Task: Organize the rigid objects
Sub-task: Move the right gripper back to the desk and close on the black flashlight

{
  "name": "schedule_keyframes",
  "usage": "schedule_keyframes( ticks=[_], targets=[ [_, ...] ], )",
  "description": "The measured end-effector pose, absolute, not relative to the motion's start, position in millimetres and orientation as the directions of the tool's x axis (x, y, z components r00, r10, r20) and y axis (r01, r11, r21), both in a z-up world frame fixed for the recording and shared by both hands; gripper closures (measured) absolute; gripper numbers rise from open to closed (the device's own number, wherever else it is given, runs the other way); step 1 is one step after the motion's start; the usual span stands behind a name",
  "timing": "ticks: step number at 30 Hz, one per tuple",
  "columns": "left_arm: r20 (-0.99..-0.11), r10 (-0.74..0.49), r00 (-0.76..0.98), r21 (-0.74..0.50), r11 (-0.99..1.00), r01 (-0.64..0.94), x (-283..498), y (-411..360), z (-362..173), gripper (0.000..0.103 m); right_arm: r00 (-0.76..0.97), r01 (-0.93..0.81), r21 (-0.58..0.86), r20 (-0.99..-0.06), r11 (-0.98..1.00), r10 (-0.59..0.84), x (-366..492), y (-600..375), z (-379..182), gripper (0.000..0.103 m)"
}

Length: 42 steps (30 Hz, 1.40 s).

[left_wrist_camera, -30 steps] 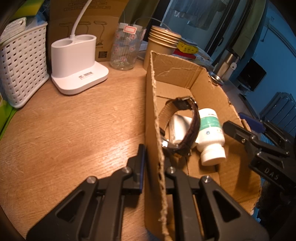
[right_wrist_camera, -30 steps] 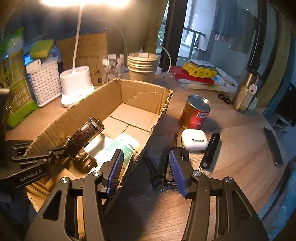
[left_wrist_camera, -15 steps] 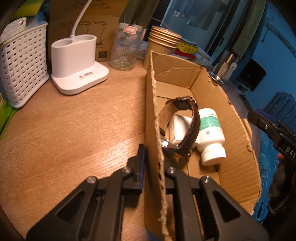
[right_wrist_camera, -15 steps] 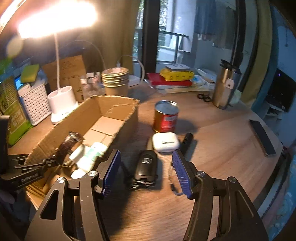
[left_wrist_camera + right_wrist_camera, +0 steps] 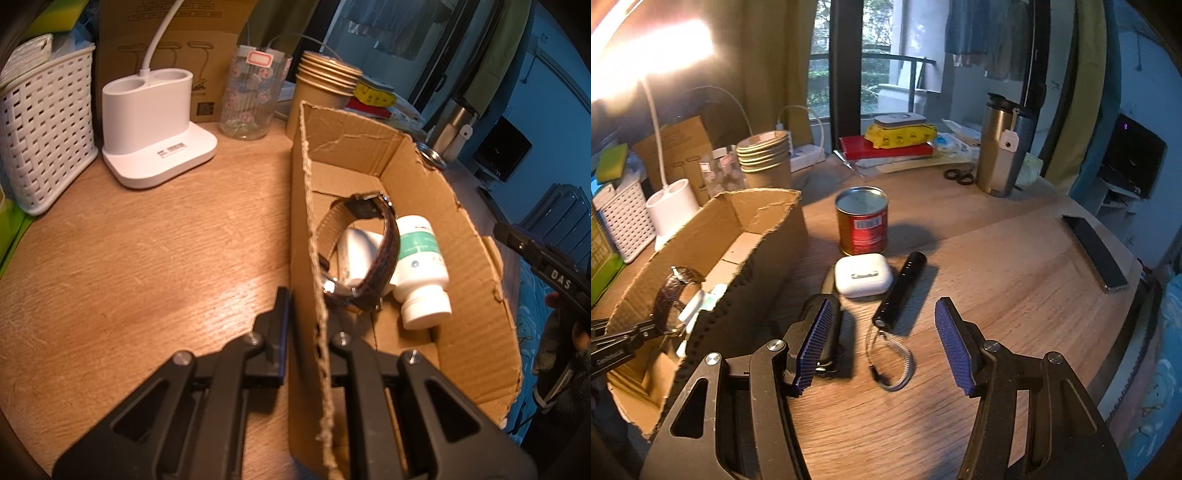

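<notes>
Lying just ahead between the right tool's point(image 5: 882, 341) spread, empty pads, the flashlight point(image 5: 900, 291) is pointing away lengthwise.

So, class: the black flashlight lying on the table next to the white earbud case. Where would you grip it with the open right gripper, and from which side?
Grip the black flashlight across the middle of its barrel, coming from above with the right gripper turned so its fingers straddle the sides. It lies flat and slanted; the white earbud case crowds its upper left, so go lower down, clear of the wrist cord.
</notes>
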<state>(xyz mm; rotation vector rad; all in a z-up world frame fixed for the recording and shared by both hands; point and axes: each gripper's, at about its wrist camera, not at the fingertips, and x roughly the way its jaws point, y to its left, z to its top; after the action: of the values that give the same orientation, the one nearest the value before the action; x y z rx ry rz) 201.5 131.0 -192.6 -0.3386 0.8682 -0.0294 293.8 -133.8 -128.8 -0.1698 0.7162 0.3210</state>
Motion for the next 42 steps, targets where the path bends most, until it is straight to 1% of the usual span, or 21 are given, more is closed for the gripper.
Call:
schedule_keyframes(
  ticks=[18,20,23,26,33,34,35,37,42],
  targets=[
    [-0.743,-0.162,0.65,-0.304,0.946,-0.112,201,131,-193,0.094,0.664,-0.328,-0.053,-0.723,0.943,0.191,340,-127,-165,0.043],
    [-0.743,-0.162,0.649,-0.304,0.946,-0.112,202,131,-193,0.094,0.657,-0.332,-0.054,-0.729,0.942,0.19,343,-125,-167,0.051],
    [-0.743,-0.162,0.649,-0.304,0.946,-0.112,201,131,-193,0.094,0.645,-0.335,-0.054,-0.741,0.941,0.187,347,-122,-172,0.058],
    [-0.743,-0.162,0.649,-0.304,0.946,-0.112,201,130,-192,0.094,0.637,-0.336,-0.054,-0.748,0.941,0.185,349,-121,-175,0.062],
    [-0.743,-0.162,0.649,-0.304,0.946,-0.112,201,131,-193,0.094,0.628,-0.333,-0.041,-0.755,0.942,0.19,351,-123,-178,0.063],
    [-0.743,-0.162,0.649,-0.304,0.946,-0.112,201,131,-193,0.094,0.626,-0.335,-0.038,-0.756,0.942,0.192,351,-123,-178,0.067],
    [-0.743,-0.162,0.649,-0.304,0.946,-0.112,201,131,-193,0.094,0.618,-0.34,-0.028,-0.76,0.94,0.201,353,-124,-179,0.073],
    [-0.743,-0.162,0.649,-0.304,0.946,-0.112,201,131,-193,0.094,0.615,-0.338,-0.022,-0.762,0.941,0.203,355,-125,-180,0.077],
    [-0.743,-0.162,0.65,-0.304,0.946,-0.112,201,131,-193,0.094,0.615,-0.339,-0.012,-0.759,0.941,0.212,355,-128,-180,0.08]
  ],
)
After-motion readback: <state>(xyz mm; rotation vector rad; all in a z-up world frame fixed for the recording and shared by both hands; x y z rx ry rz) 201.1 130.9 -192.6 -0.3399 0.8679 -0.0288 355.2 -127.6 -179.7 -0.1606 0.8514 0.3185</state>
